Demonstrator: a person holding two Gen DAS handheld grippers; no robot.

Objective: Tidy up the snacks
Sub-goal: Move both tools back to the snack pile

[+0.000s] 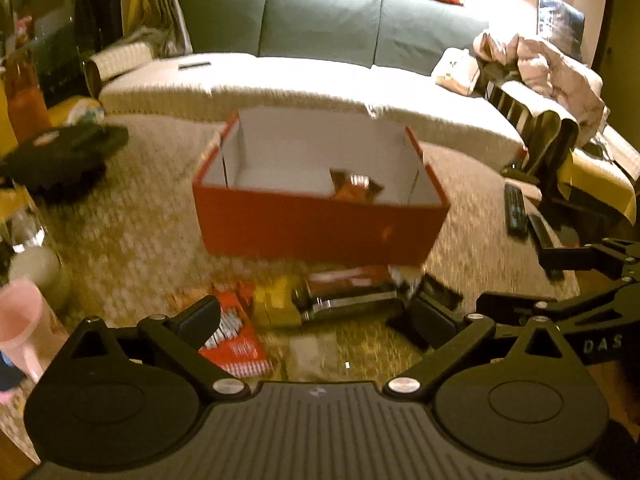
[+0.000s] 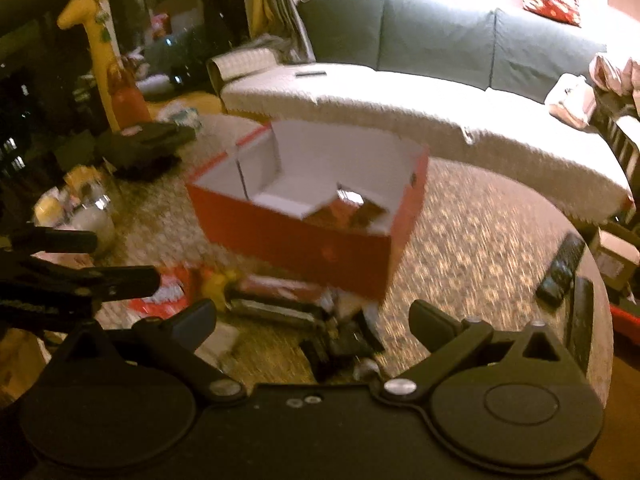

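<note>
Snacks in crinkly wrappers (image 1: 320, 300) are lying in a loose pile on the woven beige table covering (image 1: 132, 220), just in front of the open red cardboard box with a white inside (image 1: 320, 224), which is sitting toward the middle of the table with its open top facing up, ready to receive them. One orange-brown packet (image 1: 354, 188) is already resting in the box's near right corner. Among the pile, a red-and-white striped packet (image 1: 236, 336) is lying nearest the table's front edge, beside a yellow packet (image 1: 274, 300) and a silvery foil bar (image 1: 352, 300).

The left gripper (image 1: 316, 320) is hanging over the pile with its jaws spread wide and nothing between them. The right gripper (image 2: 316, 322) is doing likewise, wide apart and empty, presumably lining up a pick.

The left wrist view is showing the striped packet in full, plus a pink plastic cup (image 1: 20, 320) at the left edge. The right wrist view is revealing more of the box floor, two dark remote controls (image 2: 564, 268) near the table's right edge, and a yellow toy giraffe (image 2: 96, 40) beyond the table.
</note>
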